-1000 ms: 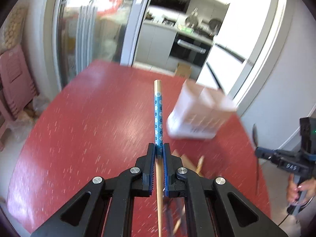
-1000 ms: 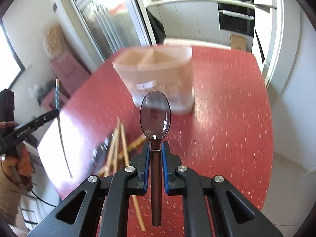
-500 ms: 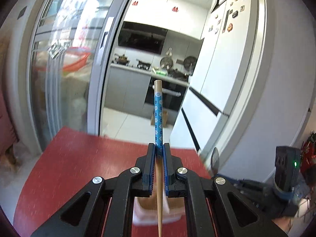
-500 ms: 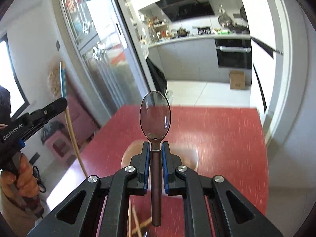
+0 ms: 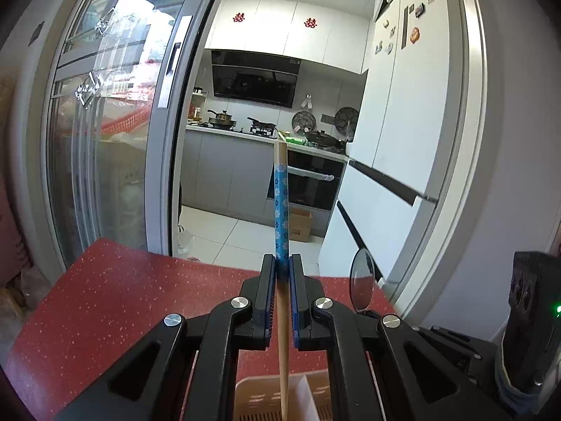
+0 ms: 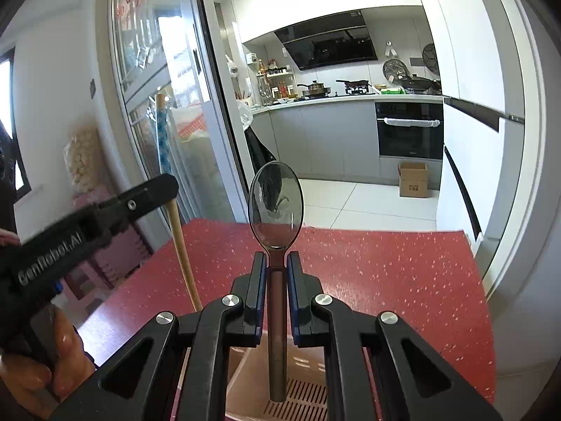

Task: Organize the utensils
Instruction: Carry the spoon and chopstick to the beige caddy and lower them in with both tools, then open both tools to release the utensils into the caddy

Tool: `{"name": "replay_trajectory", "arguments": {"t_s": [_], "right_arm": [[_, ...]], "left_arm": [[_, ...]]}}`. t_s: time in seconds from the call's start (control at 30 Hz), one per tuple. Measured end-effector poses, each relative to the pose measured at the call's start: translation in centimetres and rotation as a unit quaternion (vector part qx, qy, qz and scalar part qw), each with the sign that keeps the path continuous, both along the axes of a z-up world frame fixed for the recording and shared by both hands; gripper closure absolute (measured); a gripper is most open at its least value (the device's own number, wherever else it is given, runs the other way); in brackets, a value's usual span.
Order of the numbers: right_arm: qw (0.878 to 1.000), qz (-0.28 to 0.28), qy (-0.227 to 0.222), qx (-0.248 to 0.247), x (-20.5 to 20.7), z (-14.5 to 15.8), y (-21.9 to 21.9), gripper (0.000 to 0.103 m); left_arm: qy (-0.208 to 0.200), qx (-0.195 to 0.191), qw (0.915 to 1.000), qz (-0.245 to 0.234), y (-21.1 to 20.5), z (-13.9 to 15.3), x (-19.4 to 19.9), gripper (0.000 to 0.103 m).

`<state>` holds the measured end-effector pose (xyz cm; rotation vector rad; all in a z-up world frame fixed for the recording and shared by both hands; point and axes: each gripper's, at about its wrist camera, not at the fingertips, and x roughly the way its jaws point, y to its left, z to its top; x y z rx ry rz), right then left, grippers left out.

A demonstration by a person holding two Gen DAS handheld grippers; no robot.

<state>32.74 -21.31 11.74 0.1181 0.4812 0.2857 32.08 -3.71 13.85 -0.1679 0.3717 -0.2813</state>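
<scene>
Left wrist view: a wooden chopstick with a blue flowered sleeve [image 5: 281,217] is clamped upright in the left gripper [image 5: 281,273]; the pale slotted plastic utensil holder [image 5: 308,396] is seen directly beneath its lower tip.

Right wrist view: a dark translucent plastic spoon [image 6: 275,207] is pinched, bowl up, in the right gripper [image 6: 275,273]; its handle hangs over a holder compartment.

Deciding relation: both long axes are held near vertical, so lowering is judged next.

The left tongs [image 5: 281,273] clamp a chopstick [image 5: 281,207] upright, its lower end over the slotted holder [image 5: 308,398] on the table [image 5: 115,301] beneath them; just to their right, the right tongs [image 6: 277,266] pinch a spoon [image 6: 276,207] above the same holder
</scene>
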Motion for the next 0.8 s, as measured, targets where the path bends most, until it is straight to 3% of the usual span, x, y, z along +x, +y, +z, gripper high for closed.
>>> {"name": "replay_trajectory", "arguments": {"t_s": [0.3,0.6,0.7,0.73,0.8], "right_arm": [[1.0,0.004,0.019,-0.024,-0.6,-3.9,0.2,0.09],[0.999,0.018,0.042,-0.023,-0.7,-4.5,0.7,0.09],[0.999,0.018,0.046,-0.019,-0.8,-4.3,0.6,0.076],[0.999,0.018,0.047,-0.015,-0.9,-4.2,0.6,0.064],[0.999,0.015,0.046,-0.003,-1.3,-3.8,0.2,0.061]], "left_arm": [[0.032,0.034,0.9989,0.008,-0.5,-4.6,-1.4,0.066],[0.052,0.067,0.9963,0.015,-0.6,-5.5,-2.1,0.066],[0.054,0.074,0.9956,0.019,-0.6,-5.3,-2.8,0.066],[0.056,0.075,0.9955,0.02,-0.5,-5.3,-3.1,0.066],[0.059,0.073,0.9953,0.024,-0.1,-4.9,-3.7,0.066]]}}
